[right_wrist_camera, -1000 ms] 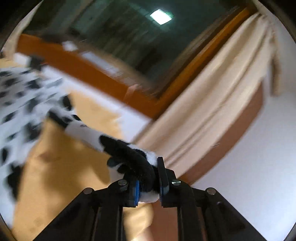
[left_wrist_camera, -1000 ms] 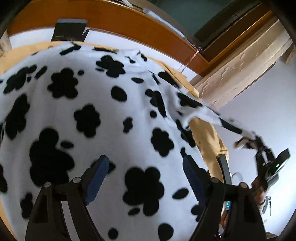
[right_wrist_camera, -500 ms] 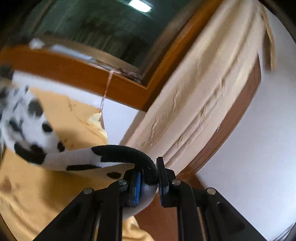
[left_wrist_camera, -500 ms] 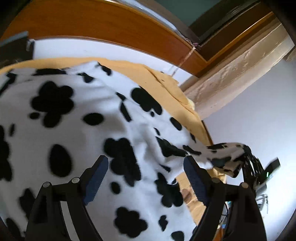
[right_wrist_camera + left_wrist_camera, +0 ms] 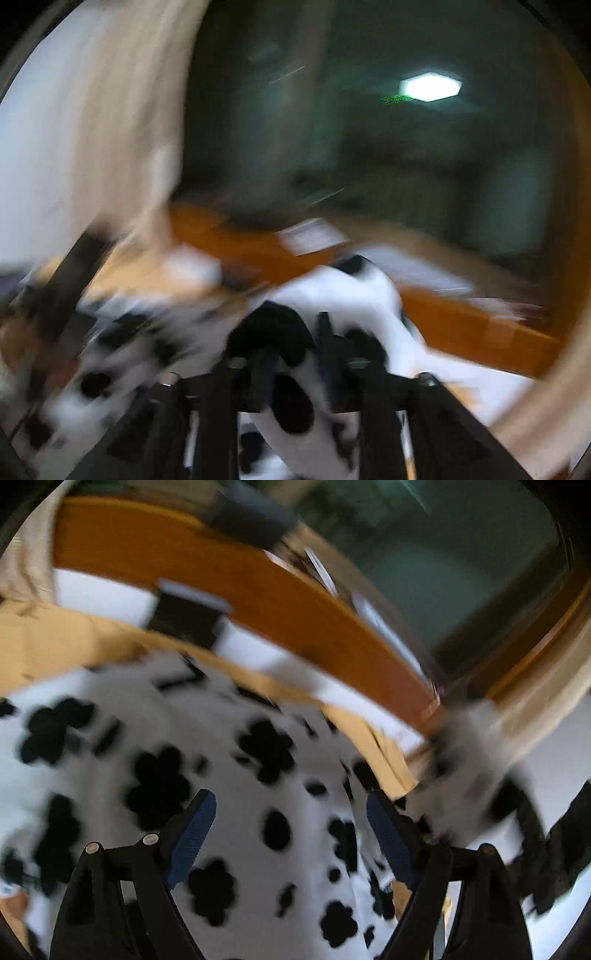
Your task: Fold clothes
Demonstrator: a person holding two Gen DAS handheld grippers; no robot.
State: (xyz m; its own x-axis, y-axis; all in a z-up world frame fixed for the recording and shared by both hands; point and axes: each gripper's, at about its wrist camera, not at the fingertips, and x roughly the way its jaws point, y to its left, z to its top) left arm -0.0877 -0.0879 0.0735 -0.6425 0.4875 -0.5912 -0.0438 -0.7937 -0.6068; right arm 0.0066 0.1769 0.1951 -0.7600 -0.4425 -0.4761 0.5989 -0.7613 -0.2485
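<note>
Left wrist view, blurred by motion: the left gripper [image 5: 291, 834] hangs over a white fleece garment with black flower-shaped spots [image 5: 236, 786], its two blue-padded fingers [image 5: 192, 834] spread wide and holding nothing. The garment lies spread over a mustard-yellow sheet [image 5: 48, 642] and fills most of the lower frame. At the right edge, part of the garment rises off the surface in a smeared streak [image 5: 476, 775]. Behind the sheet runs an orange-brown wooden ledge [image 5: 258, 590], with a dark window [image 5: 461, 565] above it and a cream curtain [image 5: 546, 686] to the right.

Right wrist view, heavily blurred: the right gripper [image 5: 295, 365] has its fingers [image 5: 325, 354] pressed close together, pinching a fold of the same spotted garment [image 5: 291, 398], which bunches over and between them. More of the fleece trails away to the lower left. The wooden ledge [image 5: 476, 328] crosses behind, with a cream curtain [image 5: 118, 110] on the left and a bright light reflected in the dark glass [image 5: 430, 86].
</note>
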